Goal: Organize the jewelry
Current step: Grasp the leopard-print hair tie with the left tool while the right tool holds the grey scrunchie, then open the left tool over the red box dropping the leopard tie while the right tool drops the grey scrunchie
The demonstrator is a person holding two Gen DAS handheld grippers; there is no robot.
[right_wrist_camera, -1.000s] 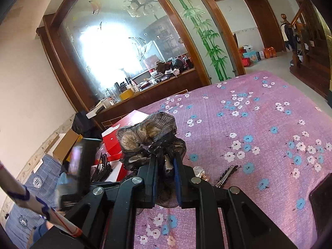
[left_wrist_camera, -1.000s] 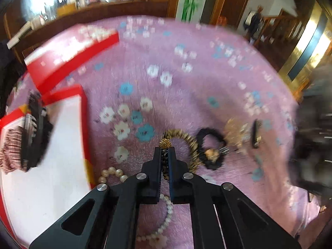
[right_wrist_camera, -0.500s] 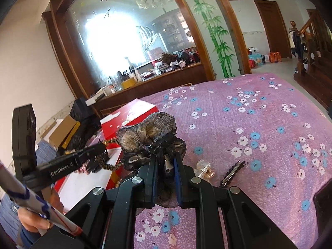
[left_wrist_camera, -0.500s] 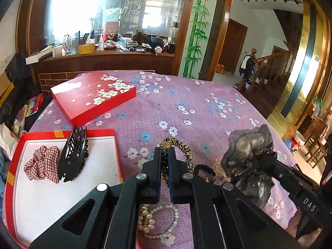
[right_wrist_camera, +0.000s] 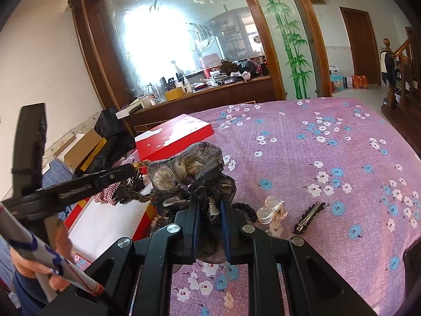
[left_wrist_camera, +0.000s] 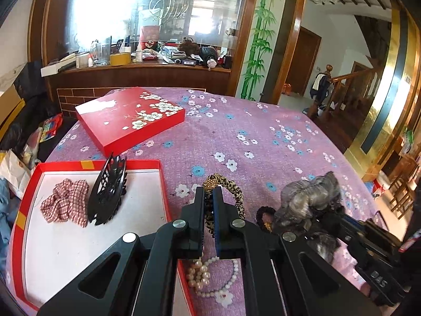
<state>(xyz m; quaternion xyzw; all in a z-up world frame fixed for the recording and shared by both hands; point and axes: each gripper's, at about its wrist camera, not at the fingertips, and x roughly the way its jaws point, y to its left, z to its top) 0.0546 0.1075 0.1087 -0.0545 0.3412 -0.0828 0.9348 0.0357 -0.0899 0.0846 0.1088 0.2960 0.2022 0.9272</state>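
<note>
- Left wrist view: my left gripper (left_wrist_camera: 209, 197) has its fingers pressed together on a leopard-print fabric hair band with a gold bead clasp (left_wrist_camera: 228, 187), which loops out past my fingertips and off to their right.
- Left of those fingers sits an open red cardboard box with a white floor (left_wrist_camera: 163, 184); inside it lie a red-and-white checked scrunchie (left_wrist_camera: 65, 204) and, touching it, a black plastic claw clip (left_wrist_camera: 108, 189).
- Just below my left fingers, a white pearl bead necklace (left_wrist_camera: 210, 279) lies on the purple flowered tablecloth (left_wrist_camera: 263, 137), beside the box wall.
- Beyond the box, a closed red lid with white blossoms (left_wrist_camera: 129, 119) rests flat.
- Only this view shows the box contents and the pearls clearly.
- Right wrist view: my right gripper (right_wrist_camera: 209, 212) pinches a grey-brown ruffled fabric hair bow with black lace (right_wrist_camera: 189, 171), bunched above my fingertips.
- Right of those fingers, only seen plainly here: a clear peach-tinted plastic clip (right_wrist_camera: 271, 212) and a black metal alligator clip (right_wrist_camera: 310, 217), near each other on the cloth.
- A black coiled hair tie (right_wrist_camera: 243, 209) shows just beside my right finger.
- My left hand (right_wrist_camera: 39, 260) grips its handle at far left.
</note>
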